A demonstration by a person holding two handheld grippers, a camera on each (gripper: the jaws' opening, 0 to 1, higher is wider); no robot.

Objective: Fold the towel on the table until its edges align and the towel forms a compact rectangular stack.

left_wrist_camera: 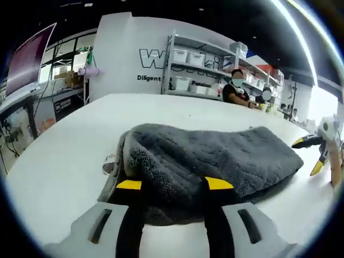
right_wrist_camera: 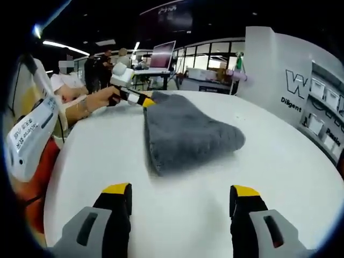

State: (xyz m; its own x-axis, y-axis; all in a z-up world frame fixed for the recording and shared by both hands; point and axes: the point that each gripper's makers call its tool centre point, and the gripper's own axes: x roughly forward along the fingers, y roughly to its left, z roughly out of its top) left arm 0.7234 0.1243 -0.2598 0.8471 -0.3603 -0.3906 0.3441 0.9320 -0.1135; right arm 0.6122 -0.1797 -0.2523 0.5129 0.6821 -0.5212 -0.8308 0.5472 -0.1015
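Observation:
A dark grey towel [left_wrist_camera: 215,156] lies folded into a thick oblong on the white table [left_wrist_camera: 59,156]. In the left gripper view, my left gripper [left_wrist_camera: 173,184] is at the towel's near end, its yellow-tipped jaws apart with the towel's edge between them. My right gripper [left_wrist_camera: 308,155] hovers open just off the towel's far right end. In the right gripper view, the towel [right_wrist_camera: 188,134] stretches away ahead, and my right gripper [right_wrist_camera: 180,189] stands open over bare table short of it. A hand holds the left gripper [right_wrist_camera: 146,101] against the towel's far end.
The person's arm [right_wrist_camera: 86,105] and white sleeve [right_wrist_camera: 32,129] reach in along the table's left edge in the right gripper view. Shelves with white bins [left_wrist_camera: 201,72] and seated people stand beyond the table's far edge. A desk with a monitor [right_wrist_camera: 161,56] is behind.

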